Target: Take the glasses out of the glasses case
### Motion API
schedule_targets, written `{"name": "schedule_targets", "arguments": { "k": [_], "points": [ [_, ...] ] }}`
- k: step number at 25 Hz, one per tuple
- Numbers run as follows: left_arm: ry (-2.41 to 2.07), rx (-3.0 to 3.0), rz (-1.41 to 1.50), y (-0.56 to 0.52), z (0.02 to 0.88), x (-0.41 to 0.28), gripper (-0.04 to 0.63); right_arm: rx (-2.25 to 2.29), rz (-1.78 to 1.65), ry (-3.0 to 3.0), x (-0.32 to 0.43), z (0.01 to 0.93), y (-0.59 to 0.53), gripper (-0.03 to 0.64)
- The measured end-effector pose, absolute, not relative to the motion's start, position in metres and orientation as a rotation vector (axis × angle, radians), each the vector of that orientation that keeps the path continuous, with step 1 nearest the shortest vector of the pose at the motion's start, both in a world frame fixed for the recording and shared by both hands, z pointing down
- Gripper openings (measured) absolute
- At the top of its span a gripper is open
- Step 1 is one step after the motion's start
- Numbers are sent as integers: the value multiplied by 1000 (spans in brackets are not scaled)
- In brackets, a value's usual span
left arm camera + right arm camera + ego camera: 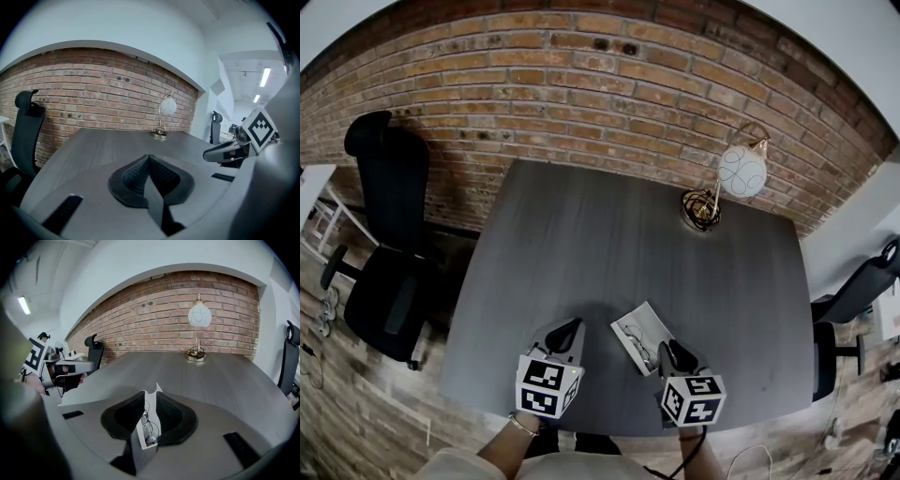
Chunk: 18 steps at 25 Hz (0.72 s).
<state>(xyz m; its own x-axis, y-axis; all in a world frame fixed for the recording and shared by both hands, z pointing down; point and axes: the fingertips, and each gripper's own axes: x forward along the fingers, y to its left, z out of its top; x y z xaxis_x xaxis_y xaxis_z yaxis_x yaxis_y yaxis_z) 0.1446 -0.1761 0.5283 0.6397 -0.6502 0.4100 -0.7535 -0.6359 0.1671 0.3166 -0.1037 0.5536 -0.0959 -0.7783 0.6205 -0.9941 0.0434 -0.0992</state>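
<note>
A white glasses case (639, 325) lies open near the table's front edge, with thin-framed glasses (638, 347) resting in it. My right gripper (668, 352) is shut on the case's right end. In the right gripper view the case (151, 426) stands edge-on between the black pads (126, 414), and the glasses (146, 423) show inside it. My left gripper (573, 330) hovers just left of the case, shut with nothing in it; its pads (133, 176) meet in the left gripper view. The right gripper (228, 151) also shows there, off to the right.
A grey table (581, 253) stands against a brick wall. At its back right is a globe lamp (741, 172) on a brass base (701, 209). One black office chair (386, 246) is left of the table and another (855, 298) is to the right.
</note>
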Motion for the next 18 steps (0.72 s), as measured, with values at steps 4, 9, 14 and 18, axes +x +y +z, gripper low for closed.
{"name": "schedule_targets", "arguments": {
  "k": [4, 9, 14, 18],
  "points": [
    [-1135, 2524, 451, -177, 532, 144, 17, 1751, 734, -1924, 318, 559, -104, 101],
    [-1148, 2504, 453, -178, 538, 142, 17, 1662, 732, -1941, 313, 568, -106, 101],
    [-1166, 2482, 454, -178, 544, 139, 17, 1502, 682, -1953, 306, 580, -108, 103],
    [-1183, 2456, 464, -177, 553, 134, 17, 1392, 683, -1953, 301, 595, -107, 103]
  ]
}}
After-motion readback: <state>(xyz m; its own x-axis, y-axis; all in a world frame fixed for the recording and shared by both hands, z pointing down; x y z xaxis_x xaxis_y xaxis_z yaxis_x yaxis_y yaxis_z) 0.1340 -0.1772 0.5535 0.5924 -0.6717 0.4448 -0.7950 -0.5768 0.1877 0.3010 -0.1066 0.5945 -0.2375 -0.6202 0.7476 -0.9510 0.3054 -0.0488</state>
